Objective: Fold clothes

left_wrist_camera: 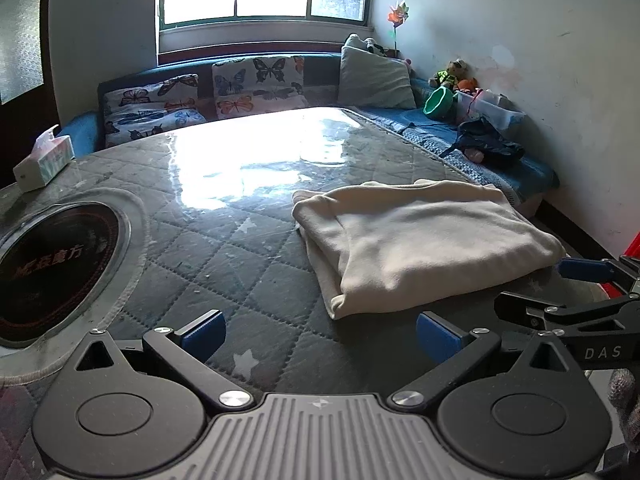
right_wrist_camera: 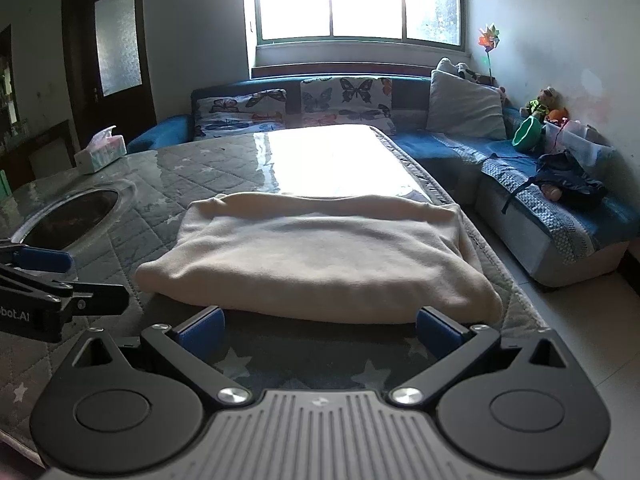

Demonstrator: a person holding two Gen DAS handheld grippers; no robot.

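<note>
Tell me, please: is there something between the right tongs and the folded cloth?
Nothing visible. The open right tongs face the near edge of the folded cream fleece cloth, with only bare quilted grey table cover between.

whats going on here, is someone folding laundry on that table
Yes. A person holds a two-finger gripper in each hand over a cream garment that lies folded into a thick rectangle on the quilted table cover. The left gripper and right gripper both have their jaws open and hold nothing, poised just short of the garment's near edge. A tissue box sits at the table's far left.
</note>
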